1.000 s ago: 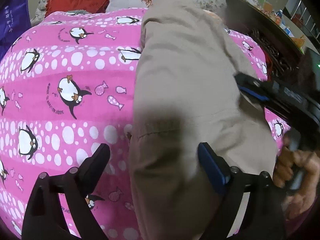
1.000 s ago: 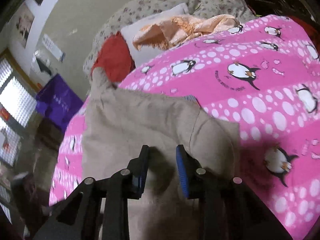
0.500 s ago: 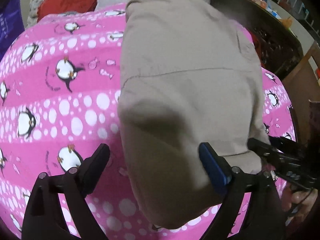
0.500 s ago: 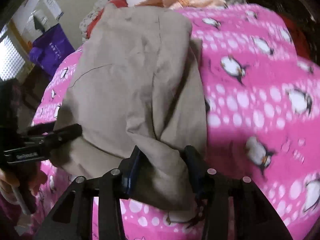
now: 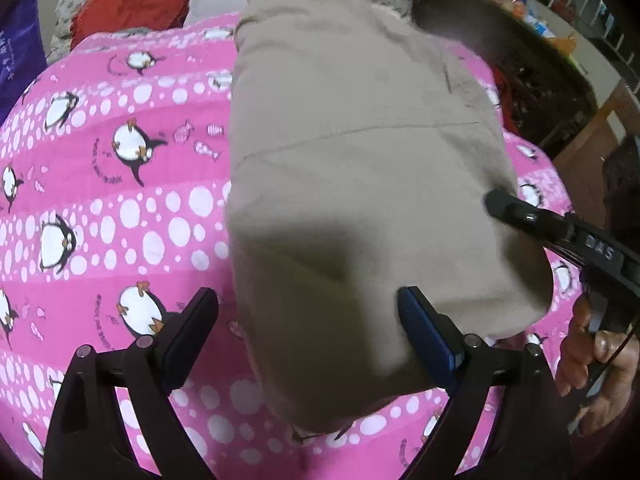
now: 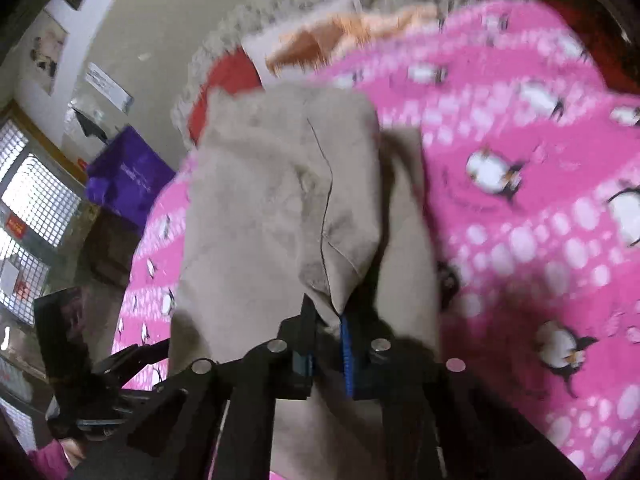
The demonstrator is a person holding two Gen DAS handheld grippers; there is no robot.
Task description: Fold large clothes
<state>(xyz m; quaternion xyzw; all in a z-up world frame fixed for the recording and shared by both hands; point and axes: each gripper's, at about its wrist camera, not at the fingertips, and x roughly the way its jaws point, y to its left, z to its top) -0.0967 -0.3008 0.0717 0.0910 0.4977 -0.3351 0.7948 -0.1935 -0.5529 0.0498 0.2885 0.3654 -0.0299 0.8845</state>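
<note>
A beige garment [image 5: 360, 160] lies folded lengthwise on a pink penguin-print blanket [image 5: 120, 208]. My left gripper [image 5: 306, 300] is open, its fingers spread wide over the garment's near end, one finger over the blanket and one over the cloth. In the right wrist view the garment [image 6: 260, 220] has a raised fold at its near edge. My right gripper [image 6: 326, 320] has its jaws closing, the pads pinching that fold. The left wrist view shows the right gripper [image 5: 494, 202] at the garment's right edge, with the person's hand [image 5: 592, 344] on its handle.
Red pillow [image 5: 136, 4], white pillow and an orange cloth [image 6: 340, 36] lie at the bed's far end. Dark wooden furniture [image 5: 520, 80] runs along one side of the bed. A purple bag [image 6: 128, 176] and a window [image 6: 36, 196] are on the other side.
The right gripper's jaws went from spread around the garment's near corner to pinched on a fold of it. The left gripper stayed open and shifted slightly over the cloth.
</note>
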